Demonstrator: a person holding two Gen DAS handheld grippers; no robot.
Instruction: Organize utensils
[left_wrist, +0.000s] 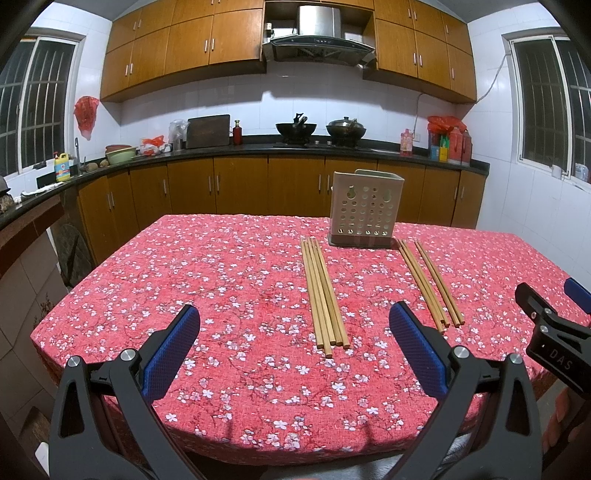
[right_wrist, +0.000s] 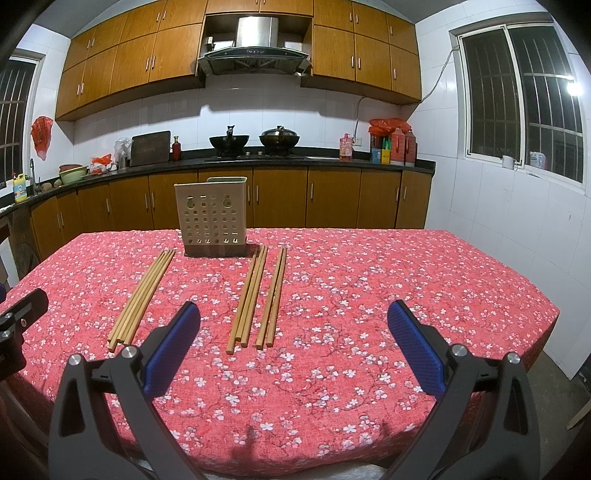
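A beige perforated utensil holder (left_wrist: 364, 212) (right_wrist: 212, 218) stands upright on the red floral tablecloth (left_wrist: 221, 295) (right_wrist: 369, 295). Several wooden chopsticks lie in front of it: a left bundle (left_wrist: 324, 293) (right_wrist: 142, 297) and two smaller groups to its right (left_wrist: 430, 282) (right_wrist: 258, 295). My left gripper (left_wrist: 293, 317) is open above the near table edge, with the left bundle between its fingers' lines but farther off. My right gripper (right_wrist: 293, 314) is open too, its left finger close to the right groups' near ends. Nothing is held. The right gripper's body shows at the left wrist view's right edge (left_wrist: 554, 332).
Behind the table runs a dark kitchen counter (left_wrist: 258, 147) (right_wrist: 295, 157) with wooden cabinets, two woks on a stove (left_wrist: 319, 131) (right_wrist: 255, 142), bottles and bowls. Windows flank both sides. The table's right part (right_wrist: 424, 288) bears only cloth.
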